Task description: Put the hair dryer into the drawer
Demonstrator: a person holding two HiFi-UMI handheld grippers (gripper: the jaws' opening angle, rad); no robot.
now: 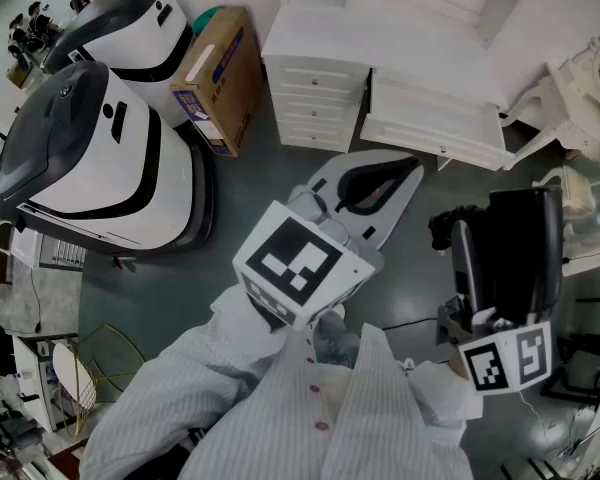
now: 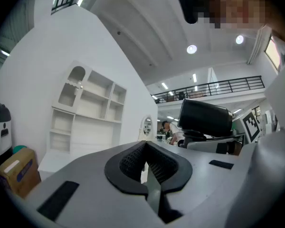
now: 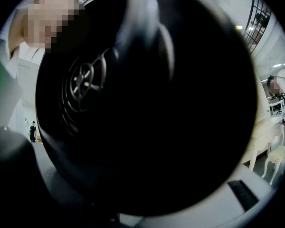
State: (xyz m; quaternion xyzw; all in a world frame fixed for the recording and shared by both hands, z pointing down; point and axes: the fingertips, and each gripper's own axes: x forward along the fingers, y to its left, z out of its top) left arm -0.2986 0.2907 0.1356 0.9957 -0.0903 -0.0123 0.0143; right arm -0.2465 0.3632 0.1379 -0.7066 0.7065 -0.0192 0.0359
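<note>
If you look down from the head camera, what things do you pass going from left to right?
White-and-black machines → cardboard box → white drawer chest → open drawer → black hair dryer.

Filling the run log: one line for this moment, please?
right tongs: shut on hair dryer | left tongs: shut, empty | drawer: open

The dark grey-green floor (image 1: 255,183) carries everything in this room. A white dresser (image 1: 380,38) stands on it against the wall, with a stack of closed drawers (image 1: 315,98) on the left part and one wide drawer (image 1: 435,128) pulled out on the right. A cardboard box (image 1: 218,78) stands near the dresser's left end. Beyond the box, two big white-and-black machines (image 1: 100,158) sit one behind the other. Pale carved furniture (image 1: 580,88) stands at the far right, cut off by the edge.
</note>
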